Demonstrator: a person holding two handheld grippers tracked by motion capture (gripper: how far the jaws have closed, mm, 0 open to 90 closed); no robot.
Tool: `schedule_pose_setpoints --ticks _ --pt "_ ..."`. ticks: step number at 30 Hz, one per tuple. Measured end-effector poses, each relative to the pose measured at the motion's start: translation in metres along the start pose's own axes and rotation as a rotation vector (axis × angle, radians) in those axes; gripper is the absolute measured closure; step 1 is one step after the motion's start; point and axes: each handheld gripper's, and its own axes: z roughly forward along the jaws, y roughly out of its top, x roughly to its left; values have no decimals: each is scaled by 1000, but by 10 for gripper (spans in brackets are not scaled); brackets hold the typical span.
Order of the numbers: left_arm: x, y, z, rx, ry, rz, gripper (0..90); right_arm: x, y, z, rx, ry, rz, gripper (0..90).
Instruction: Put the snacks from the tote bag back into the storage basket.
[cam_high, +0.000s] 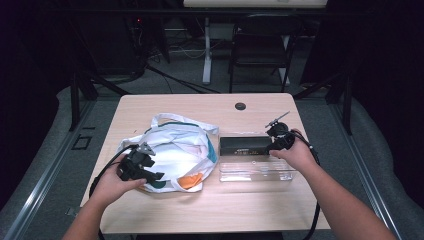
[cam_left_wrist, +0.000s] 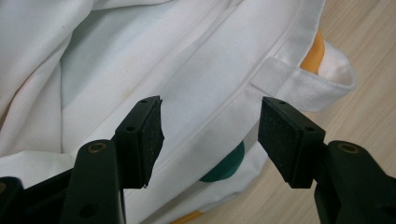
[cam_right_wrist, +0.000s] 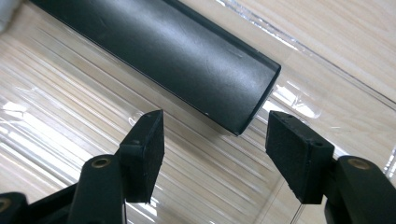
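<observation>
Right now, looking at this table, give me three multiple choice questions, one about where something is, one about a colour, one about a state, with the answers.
1. Where does the black box lie relative to the white cloth bag in the high view?
A. To its right
B. To its left
C. On top of it

2. What colour is the bag's main fabric?
A. Red
B. White
C. Black

3. How do the jaws of the left gripper stand?
A. Clamped on a bag strap
B. Shut with nothing between
C. Open, over the bag's fabric

Answers:
1. A, since the box sits right of the bag, beside the clear tray.
2. B, since the left gripper view shows white cloth, with only small green and orange patches.
3. C, since its pads stand wide apart and neither presses on the fabric.
</observation>
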Motion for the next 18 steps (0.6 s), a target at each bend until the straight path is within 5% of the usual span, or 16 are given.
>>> schedule_pose_setpoints --ticks 7,12,18 --pt "1 0 -2 -1 -3 -2 399 4 -4 -6 -11 -9 -11 372" --pt "2 -1 -3 -8 4 -9 399 9 -6 -15 -3 -21 -69 370" --pt "4 -2 -6 -13 1 -18 399 21 -12 -31 -55 -16 -97 370"
